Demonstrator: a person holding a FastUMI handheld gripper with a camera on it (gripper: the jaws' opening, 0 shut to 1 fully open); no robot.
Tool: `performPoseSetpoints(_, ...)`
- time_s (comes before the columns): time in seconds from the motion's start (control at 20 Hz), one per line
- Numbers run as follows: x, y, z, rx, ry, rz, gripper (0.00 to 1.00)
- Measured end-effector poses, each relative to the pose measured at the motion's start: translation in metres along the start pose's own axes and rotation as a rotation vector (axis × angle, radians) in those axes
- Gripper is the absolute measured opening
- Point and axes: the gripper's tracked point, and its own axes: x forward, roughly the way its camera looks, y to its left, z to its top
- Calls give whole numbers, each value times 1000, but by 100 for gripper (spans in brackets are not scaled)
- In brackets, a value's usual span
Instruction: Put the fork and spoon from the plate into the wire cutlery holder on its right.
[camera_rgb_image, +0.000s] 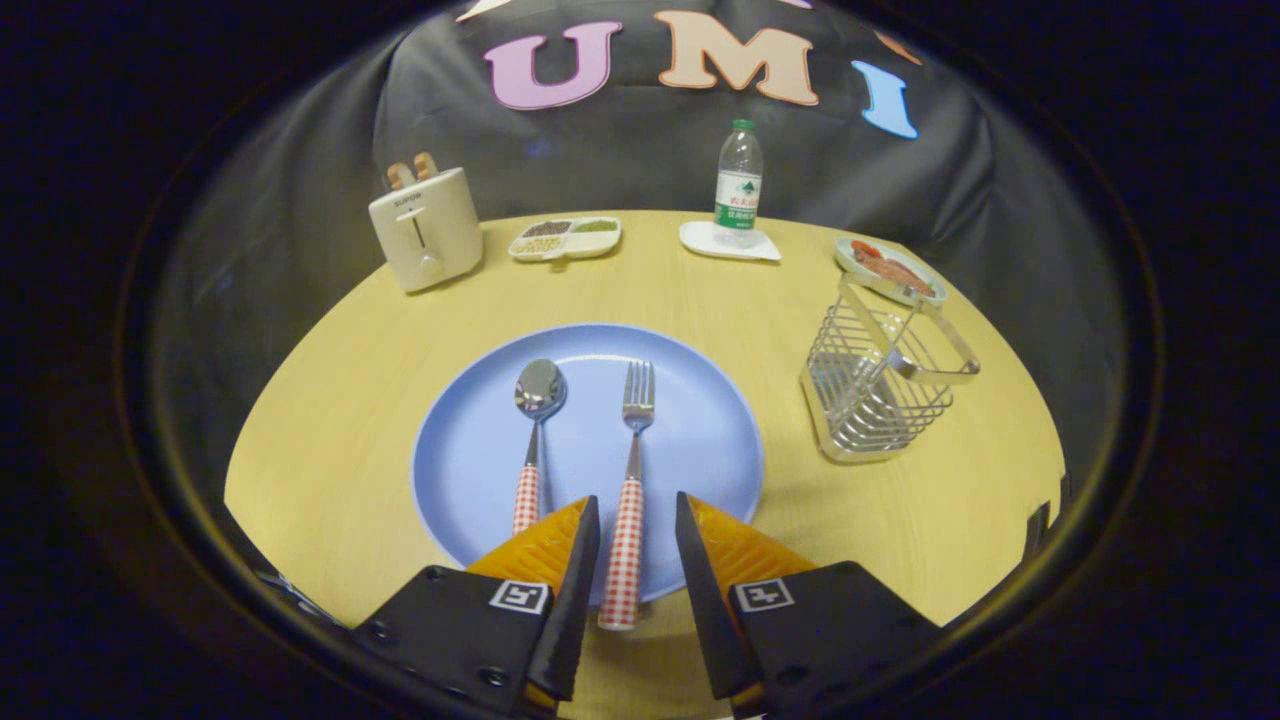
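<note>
The gripper (638, 520) sits at the bottom centre of the frame with its two fingers spread apart, one on each side of the fork's handle with a gap showing on both sides, so it is open and presses on nothing. The finger bodies run out of the frame at the lower edge.

In the upper left stands a cream plastic toaster (425, 228) with two slices in its slots. Right of it lies a white divided tray (565, 239) of grains, too small to tell what they are.

On the round pale-blue plate (700, 440) at centre, the steel spoon with a red-and-white checked handle (533, 440) lies left, bowl pointing away; the lower end of its handle is hidden behind the left finger. Just beside it, parallel and apart, lies the steel fork with a matching checked handle (630, 480), tines away, its handle between the fingers and its end reaching past the plate's near rim onto the yellow wooden table (330, 430).

At upper centre a clear plastic water bottle with a green cap (738, 185) stands on a white coaster (727, 243). To the right of the plate stands the square chrome wire cutlery holder (875, 385), upright, handle raised. Behind it a small dish (890, 268) of reddish food is partly covered by the holder's rim.
</note>
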Motion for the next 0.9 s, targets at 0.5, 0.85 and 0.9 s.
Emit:
performPoseSetpoints(0.5, 6, -10, -4, 2, 16, -43, 11)
performPoseSetpoints(0.85, -6, -18, 6, 27, -8, -41, 11)
performPoseSetpoints(0.9, -8, -18, 8, 34, -8, -31, 11)
